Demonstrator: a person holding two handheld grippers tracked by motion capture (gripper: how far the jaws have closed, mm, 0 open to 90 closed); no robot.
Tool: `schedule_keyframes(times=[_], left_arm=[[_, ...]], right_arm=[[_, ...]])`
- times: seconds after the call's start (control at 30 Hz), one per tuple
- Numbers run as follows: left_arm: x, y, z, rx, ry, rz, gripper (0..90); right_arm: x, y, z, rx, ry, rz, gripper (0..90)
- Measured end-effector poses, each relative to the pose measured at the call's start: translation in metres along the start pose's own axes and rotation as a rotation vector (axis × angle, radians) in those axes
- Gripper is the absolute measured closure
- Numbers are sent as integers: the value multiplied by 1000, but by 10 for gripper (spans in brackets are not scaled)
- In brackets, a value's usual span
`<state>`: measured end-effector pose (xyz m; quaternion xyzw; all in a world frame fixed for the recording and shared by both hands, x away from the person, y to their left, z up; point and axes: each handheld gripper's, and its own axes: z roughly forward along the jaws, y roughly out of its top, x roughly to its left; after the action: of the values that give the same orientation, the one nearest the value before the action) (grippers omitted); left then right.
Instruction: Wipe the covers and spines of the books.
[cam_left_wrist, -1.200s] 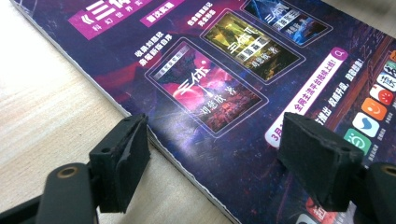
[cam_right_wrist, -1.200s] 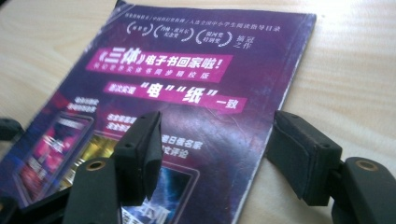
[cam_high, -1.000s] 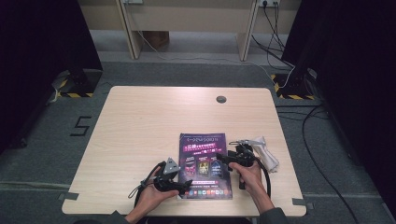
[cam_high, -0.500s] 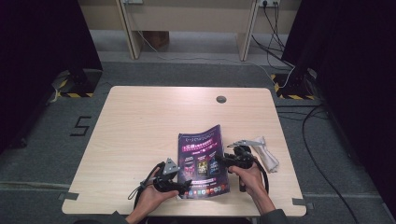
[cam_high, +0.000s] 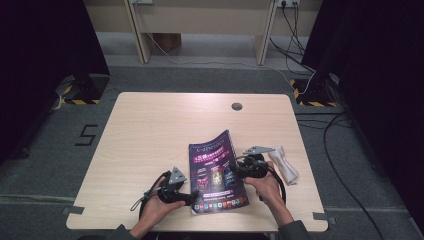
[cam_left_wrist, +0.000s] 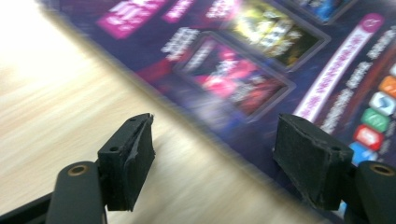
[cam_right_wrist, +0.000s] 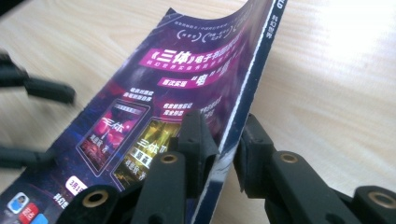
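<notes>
At the near edge of the pale wooden surface (cam_high: 150, 130), the left tool (cam_high: 192, 199) stands spread at the magazine's (cam_high: 216, 172) left border. The right tool (cam_high: 234, 173), jaws just closing, pinches its right edge. A white cloth (cam_high: 285, 165) lies beyond; grey floor (cam_high: 200, 75), cables and dark curtains surround. Since a second ago, that edge has lifted.

In my left gripper view the magazine (cam_left_wrist: 261, 60) is blurred, its print unreadable, and cut off at the far and right edges. My right gripper (cam_right_wrist: 226, 144) hides the cover's near right edge.
</notes>
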<state>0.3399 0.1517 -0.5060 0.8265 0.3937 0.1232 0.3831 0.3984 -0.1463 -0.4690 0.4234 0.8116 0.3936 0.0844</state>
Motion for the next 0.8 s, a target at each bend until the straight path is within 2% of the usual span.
schedule_keyframes(times=[0.1,0.17,0.2,0.27,0.33,0.37,0.43,0.47,0.53,0.57,0.73,0.8], left_arm=[[19,-2,-11,7,2,-14,279],[34,-8,-15,51,-5,-15,275],[41,-11,-17,62,8,-27,275],[53,-16,-22,53,44,-68,281],[61,-18,-27,31,49,-106,285],[62,-18,-29,20,44,-123,287],[62,-18,-31,0,2,-161,289],[60,-18,-30,1,-10,-160,288],[55,-18,-28,24,-1,-110,286],[53,-18,-27,27,-3,-104,285],[53,-19,-27,27,-9,-114,284],[54,-20,-28,25,-7,-117,284]], right_arm=[[1,15,-4,33,-22,-37,781],[1,26,-6,63,-44,-77,792],[1,31,-7,76,-55,-97,797],[2,40,-8,101,-75,-121,809],[2,47,-9,120,-95,-145,815],[2,51,-10,136,-109,-159,816],[3,59,-12,164,-138,-195,825],[3,63,-13,174,-150,-209,830],[6,72,-17,193,-180,-250,838],[8,78,-19,200,-197,-271,840],[17,98,-26,231,-268,-351,841],[20,107,-30,240,-299,-365,841]])
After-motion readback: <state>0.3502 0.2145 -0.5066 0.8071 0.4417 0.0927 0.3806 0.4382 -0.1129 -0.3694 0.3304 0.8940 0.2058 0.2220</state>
